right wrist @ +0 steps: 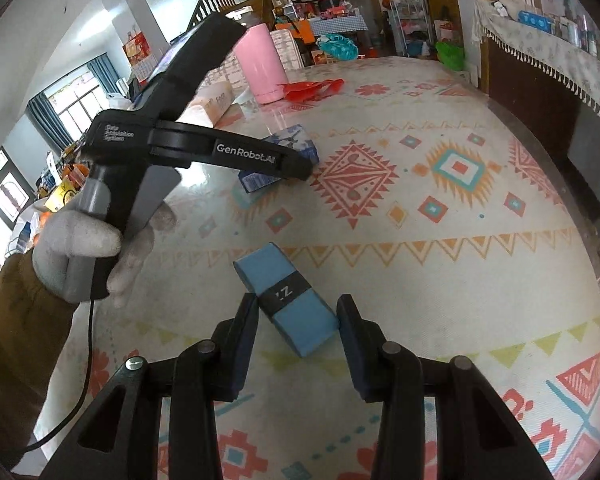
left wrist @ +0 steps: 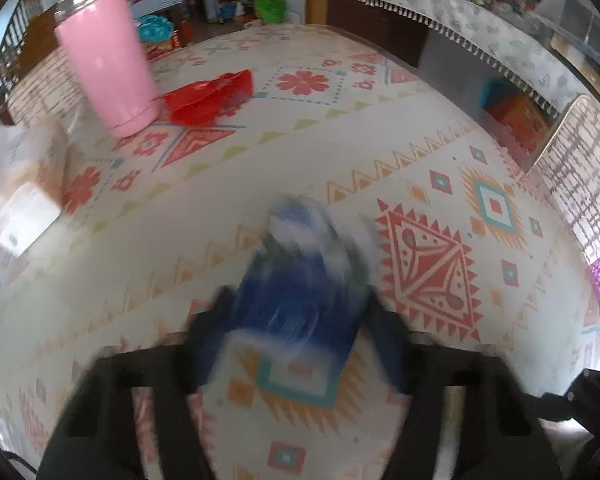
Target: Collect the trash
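Table (right wrist: 480, 280) — covered by a patterned cloth in red, orange and teal on cream; it fills most of both wrist views.

Pink tumbler (left wrist: 104, 60) stands upright at the far side of the table, with a clear lid. Just beside its base lies a crumpled red wrapper (left wrist: 210, 98), apparently touching it. A pale pack (left wrist: 24, 184) with a lighter box in front lies at the left edge of the left wrist view; blurred, no further detail.

Left gripper (left wrist: 300, 308): the left wrist view is motion-blurred. A blue-and-white carton (left wrist: 300, 280) lies between the fingers on the cloth. Whether the pads press on it I cannot tell. In the right wrist view this gripper reaches over the same carton, held by a gloved hand (right wrist: 80, 256) in a brown sleeve.

Right gripper (right wrist: 298, 312): jaws spread, with a light-blue box (right wrist: 288, 300) with a black band lying flat on the cloth between them, set diagonally. Gaps show on both sides — not pinched. This box lies nearer the table edge, well apart from the carton.
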{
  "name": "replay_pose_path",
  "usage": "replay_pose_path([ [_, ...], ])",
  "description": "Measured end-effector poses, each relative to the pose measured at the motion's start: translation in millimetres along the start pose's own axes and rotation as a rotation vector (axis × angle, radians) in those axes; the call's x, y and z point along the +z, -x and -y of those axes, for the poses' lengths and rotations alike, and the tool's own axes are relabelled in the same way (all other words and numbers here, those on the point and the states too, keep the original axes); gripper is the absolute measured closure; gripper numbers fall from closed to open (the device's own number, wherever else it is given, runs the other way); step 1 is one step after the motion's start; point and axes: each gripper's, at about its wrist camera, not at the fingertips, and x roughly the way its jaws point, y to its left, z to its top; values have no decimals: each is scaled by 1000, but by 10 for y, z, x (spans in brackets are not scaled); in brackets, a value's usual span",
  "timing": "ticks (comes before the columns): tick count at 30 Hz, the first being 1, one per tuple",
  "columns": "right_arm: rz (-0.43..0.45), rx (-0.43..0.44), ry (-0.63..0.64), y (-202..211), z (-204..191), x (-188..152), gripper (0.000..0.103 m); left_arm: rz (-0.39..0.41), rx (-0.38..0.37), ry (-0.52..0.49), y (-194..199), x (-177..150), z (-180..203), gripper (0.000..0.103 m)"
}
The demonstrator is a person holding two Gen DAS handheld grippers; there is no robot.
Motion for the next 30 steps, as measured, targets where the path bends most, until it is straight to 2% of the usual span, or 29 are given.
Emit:
replay_pose_path([
  [3,11,5,7,23,-5,-4,59,13,2,49,205,-141,-50,51],
  [8,31,-1,15,70,-27,-20,59,78,13,116,766,-549,-97,51],
  [13,53,-18,24,120,-56,-37,59,156,102,166,1295,-1032,-47,51],
  [16,63,-39,26,144,-77,-40,59,183,122,197,1526,-1313,4,51],
  [18,69,-50,18,202,-100,-57,59,193,124,212,1598,-1427,36,51],
  [22,100,-17,4,484,-233,-236,59,214,173,225,1752,-1713,121,51],
  [30,158,-19,11,1014,-528,-689,59,275,225,224,1968,-2044,318,51],
])
